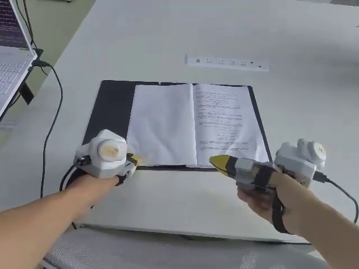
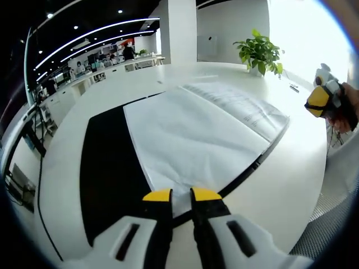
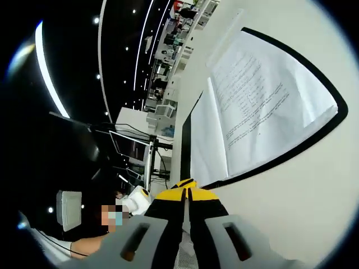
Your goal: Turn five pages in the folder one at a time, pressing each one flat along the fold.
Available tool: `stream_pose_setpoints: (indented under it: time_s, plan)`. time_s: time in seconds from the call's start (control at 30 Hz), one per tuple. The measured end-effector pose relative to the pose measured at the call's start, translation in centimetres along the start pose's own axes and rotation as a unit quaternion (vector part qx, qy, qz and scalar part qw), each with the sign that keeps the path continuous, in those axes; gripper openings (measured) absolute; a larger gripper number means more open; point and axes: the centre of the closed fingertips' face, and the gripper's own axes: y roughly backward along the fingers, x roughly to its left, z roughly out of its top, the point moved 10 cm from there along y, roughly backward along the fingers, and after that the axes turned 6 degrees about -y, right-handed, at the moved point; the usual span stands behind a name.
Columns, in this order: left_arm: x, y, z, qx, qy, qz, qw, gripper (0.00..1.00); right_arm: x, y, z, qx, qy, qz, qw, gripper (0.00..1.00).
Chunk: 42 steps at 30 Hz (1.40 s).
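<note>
Head view, item by item:

- Folder [image 1: 112,106]: black, lying open and flat on the white worktop [image 1: 168,196], midway between its left and right edges, with its near edge square to the person. A blank page [image 1: 160,123] is on the left half and a printed page [image 1: 227,120] on the right.
- Fold [image 1: 193,123]: its long axis runs straight away from the person, from near edge to far edge.
- Left gripper [image 1: 132,161]: at the near left corner of the blank page. In the left gripper view [image 2: 181,195] the yellow tips stand a narrow gap apart over that page's near edge, with nothing between them.
- Right gripper [image 1: 216,162]: at the folder's near edge, just right of the fold. In the right gripper view [image 3: 188,188] the jaws are closed tip to tip and empty, with the printed page [image 3: 263,106] ahead of them.
- Power strip [image 1: 227,62]: beyond the folder, toward the far edge.
- Laptop [image 1: 11,61] and cable [image 1: 53,112]: at the left edge.

Judgement: the printed page is the next to turn. It lies ahead and to the right of the right gripper, which is the nearer one. Its free edge is parallel to the fold, so the lift should start there and swing leftward
</note>
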Motion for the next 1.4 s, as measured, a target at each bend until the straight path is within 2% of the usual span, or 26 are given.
stream_pose_setpoints:
  time_s: [0.13, 0.27, 0.53, 0.7, 0.77, 0.87, 0.93, 1.1, 1.2, 1.3, 1.33, 1.37, 1.4]
  plan:
    - [-0.2, 1.0, 0.0, 0.005, -0.007, -0.006, 0.9999, 0.12, 0.7, 2.1, 0.6, -0.027, 0.035, -0.014, 0.9989, 0.05]
    - [-0.2, 2.4, 0.1, -0.003, -0.003, -0.009, 1.0000, 0.13, 1.4, 4.0, 0.9, -0.051, 0.054, -0.020, 0.9970, 0.09]
    - [-0.3, 6.1, 1.1, -0.040, 0.023, -0.017, 0.9988, 0.17, 2.3, 7.1, 1.4, -0.080, 0.086, -0.037, 0.9924, 0.17]
    - [-0.2, 8.9, 1.3, -0.056, 0.035, -0.015, 0.9977, 0.20, 3.7, 8.4, 0.5, -0.089, 0.115, -0.051, 0.9880, 0.22]
    - [0.0, 9.9, 1.4, -0.057, 0.036, -0.016, 0.9976, 0.24, 4.4, 9.1, 0.0, -0.092, 0.141, -0.065, 0.9835, 0.26]
    - [0.0, 11.6, 1.8, -0.064, 0.040, -0.017, 0.9970, 0.27, 5.1, 9.7, -0.5, -0.095, 0.158, -0.079, 0.9798, 0.32]
    - [-0.1, 12.8, 2.0, -0.070, 0.050, -0.018, 0.9962, 0.32, 5.5, 10.3, -0.8, -0.094, 0.177, -0.089, 0.9756, 0.35]
    - [-0.3, 15.6, 2.7, -0.080, 0.054, -0.020, 0.9952, 0.39, 5.9, 11.5, -1.4, -0.100, 0.187, -0.098, 0.9725, 0.42]
    - [-0.3, 17.6, 3.5, -0.090, 0.063, -0.017, 0.9938, 0.42, 6.0, 12.2, -1.7, -0.107, 0.198, -0.110, 0.9680, 0.46]
    - [-0.2, 19.5, 4.4, -0.107, 0.077, -0.011, 0.9912, 0.47, 6.1, 13.1, -1.7, -0.112, 0.221, -0.130, 0.9601, 0.49]
    - [-0.2, 19.6, 4.5, -0.108, 0.078, -0.011, 0.9911, 0.47, 6.1, 13.2, -1.7, -0.113, 0.223, -0.131, 0.9593, 0.50]
    - [-0.2, 20.5, 4.8, -0.115, 0.081, -0.009, 0.9900, 0.48, 6.3, 13.6, -1.8, -0.116, 0.230, -0.136, 0.9567, 0.51]
    - [-0.3, 21.0, 5.0, -0.116, 0.083, -0.008, 0.9898, 0.48, 6.4, 13.8, -1.8, -0.118, 0.229, -0.136, 0.9566, 0.51]
